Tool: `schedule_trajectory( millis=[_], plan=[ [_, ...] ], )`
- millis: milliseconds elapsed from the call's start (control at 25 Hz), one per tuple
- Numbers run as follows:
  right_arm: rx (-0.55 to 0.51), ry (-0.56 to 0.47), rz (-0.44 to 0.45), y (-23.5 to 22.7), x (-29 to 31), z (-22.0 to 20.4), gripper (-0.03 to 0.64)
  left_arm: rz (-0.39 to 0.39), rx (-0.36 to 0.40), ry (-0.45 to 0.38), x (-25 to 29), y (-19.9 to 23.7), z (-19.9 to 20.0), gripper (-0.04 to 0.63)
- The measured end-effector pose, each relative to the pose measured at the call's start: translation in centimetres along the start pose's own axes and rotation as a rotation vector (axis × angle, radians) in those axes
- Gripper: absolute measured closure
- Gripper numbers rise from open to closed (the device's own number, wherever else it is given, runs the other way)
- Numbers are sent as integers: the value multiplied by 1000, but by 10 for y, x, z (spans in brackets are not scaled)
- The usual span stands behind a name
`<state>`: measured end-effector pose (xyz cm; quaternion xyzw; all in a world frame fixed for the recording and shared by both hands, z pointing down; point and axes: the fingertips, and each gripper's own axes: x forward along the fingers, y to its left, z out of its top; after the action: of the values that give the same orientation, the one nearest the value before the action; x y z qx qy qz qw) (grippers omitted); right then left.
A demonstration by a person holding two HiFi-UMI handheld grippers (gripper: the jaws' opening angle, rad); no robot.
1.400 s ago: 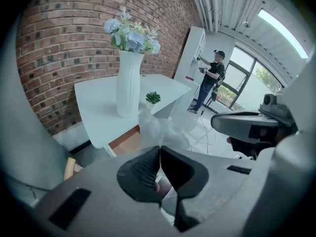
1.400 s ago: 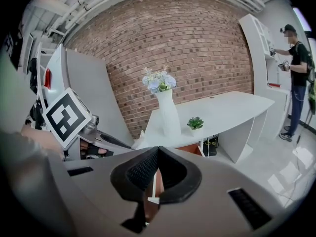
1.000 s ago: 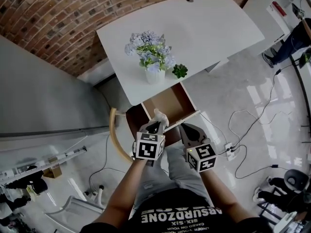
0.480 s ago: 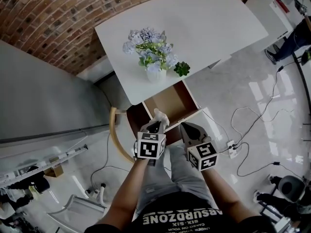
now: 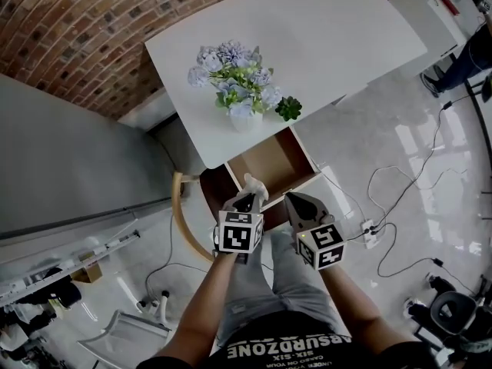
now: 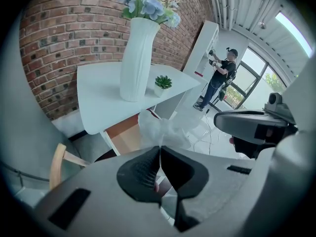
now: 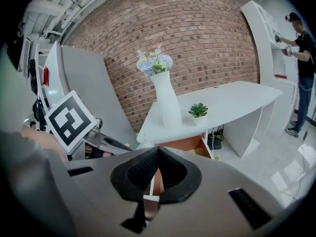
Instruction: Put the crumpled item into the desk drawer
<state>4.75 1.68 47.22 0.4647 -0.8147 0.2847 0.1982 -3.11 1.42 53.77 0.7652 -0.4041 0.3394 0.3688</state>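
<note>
Crumpled item held at the open drawer.
The left gripper [image 5: 244,200] was clamped shut on the white crumpled item [image 5: 254,184] near the front of the desk drawer [image 5: 269,164]. The right gripper [image 5: 292,200] was closed and empty.

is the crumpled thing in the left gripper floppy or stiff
Likely floppy: the crumpled item bunches in loose folds beyond the left gripper. Probably light too, since a pinch at one edge holds it up.

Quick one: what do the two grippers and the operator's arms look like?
Left gripper and right gripper: grey tapered shells, black ribbed pads, each topped by a white cube with black square markers. No cables visible. Arms bare; black T-shirt with white print.
</note>
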Motion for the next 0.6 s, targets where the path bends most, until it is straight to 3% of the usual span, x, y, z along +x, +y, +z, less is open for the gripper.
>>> schedule_trajectory(
  millis=[600],
  plan=[
    [20,24,20,-7,24,-19,618,-8,2,25,27,8,-5,581]
  ],
)
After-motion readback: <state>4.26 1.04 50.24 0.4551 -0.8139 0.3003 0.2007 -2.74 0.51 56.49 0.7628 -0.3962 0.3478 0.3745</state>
